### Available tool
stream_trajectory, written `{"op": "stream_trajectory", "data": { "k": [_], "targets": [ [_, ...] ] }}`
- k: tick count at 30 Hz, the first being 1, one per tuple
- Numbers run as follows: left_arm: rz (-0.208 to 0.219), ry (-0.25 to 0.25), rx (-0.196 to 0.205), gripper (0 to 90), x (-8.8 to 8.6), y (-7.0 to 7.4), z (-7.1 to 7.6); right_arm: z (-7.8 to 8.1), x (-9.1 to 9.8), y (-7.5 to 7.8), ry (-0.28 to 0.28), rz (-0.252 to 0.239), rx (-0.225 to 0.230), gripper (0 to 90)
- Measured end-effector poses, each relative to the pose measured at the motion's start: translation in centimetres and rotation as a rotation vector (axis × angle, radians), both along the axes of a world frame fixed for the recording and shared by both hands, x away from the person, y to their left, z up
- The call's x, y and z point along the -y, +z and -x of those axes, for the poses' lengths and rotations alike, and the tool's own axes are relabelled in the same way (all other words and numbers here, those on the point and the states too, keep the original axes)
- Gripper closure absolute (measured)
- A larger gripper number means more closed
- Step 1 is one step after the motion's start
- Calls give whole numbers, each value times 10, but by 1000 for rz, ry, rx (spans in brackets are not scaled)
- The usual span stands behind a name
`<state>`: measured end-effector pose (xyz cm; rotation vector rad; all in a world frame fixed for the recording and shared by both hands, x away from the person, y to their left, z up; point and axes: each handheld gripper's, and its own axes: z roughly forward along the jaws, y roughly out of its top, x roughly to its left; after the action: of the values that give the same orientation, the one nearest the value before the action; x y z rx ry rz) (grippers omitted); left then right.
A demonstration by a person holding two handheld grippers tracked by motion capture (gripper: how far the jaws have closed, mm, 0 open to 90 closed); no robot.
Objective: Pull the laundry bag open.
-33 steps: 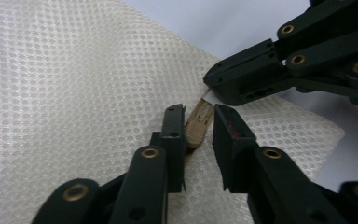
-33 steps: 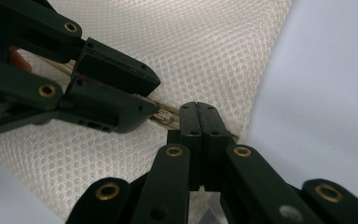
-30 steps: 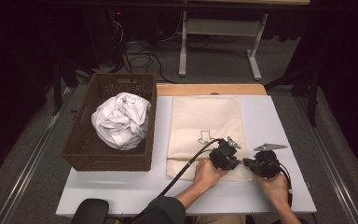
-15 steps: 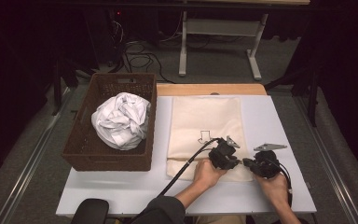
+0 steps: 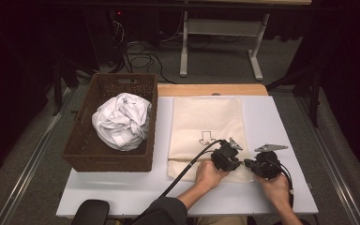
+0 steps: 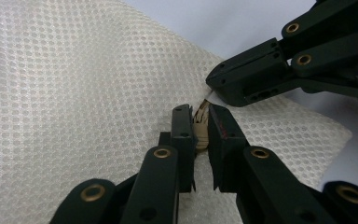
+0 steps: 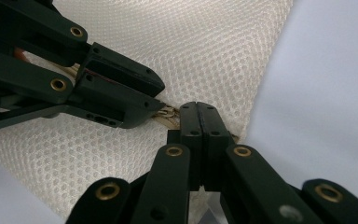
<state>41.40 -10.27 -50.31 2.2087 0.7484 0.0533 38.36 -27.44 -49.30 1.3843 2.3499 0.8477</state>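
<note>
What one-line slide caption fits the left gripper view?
Left hand-held gripper pinching the zipper pull of a cream mesh bag, with the right hand-held gripper beside it.

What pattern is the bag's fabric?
Cream mesh bag, dotted with fine round holes; clearest in the left gripper view.
</note>
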Motion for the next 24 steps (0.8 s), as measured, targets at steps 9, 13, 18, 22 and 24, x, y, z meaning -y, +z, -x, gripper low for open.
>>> {"op": "stream_trajectory", "data": {
  "k": [9, 13, 18, 22, 24],
  "targets": [
    [3, -15, -4, 817, -2, 1, 0, -1, 0, 0, 9, 3, -4, 900],
    [6, -17, -8, 818, -2, 2, 0, -1, 0, 0, 9, 1, -3, 900],
    [11, -18, -16, 818, -3, 2, -1, -1, 0, 0, 9, -1, -5, 900],
    [11, -23, -14, 818, -3, 2, 0, -1, 0, 0, 7, -2, -7, 900],
    [11, -26, -15, 818, -4, 2, -1, -1, 1, 0, 9, -1, -9, 900]
  ]
}}
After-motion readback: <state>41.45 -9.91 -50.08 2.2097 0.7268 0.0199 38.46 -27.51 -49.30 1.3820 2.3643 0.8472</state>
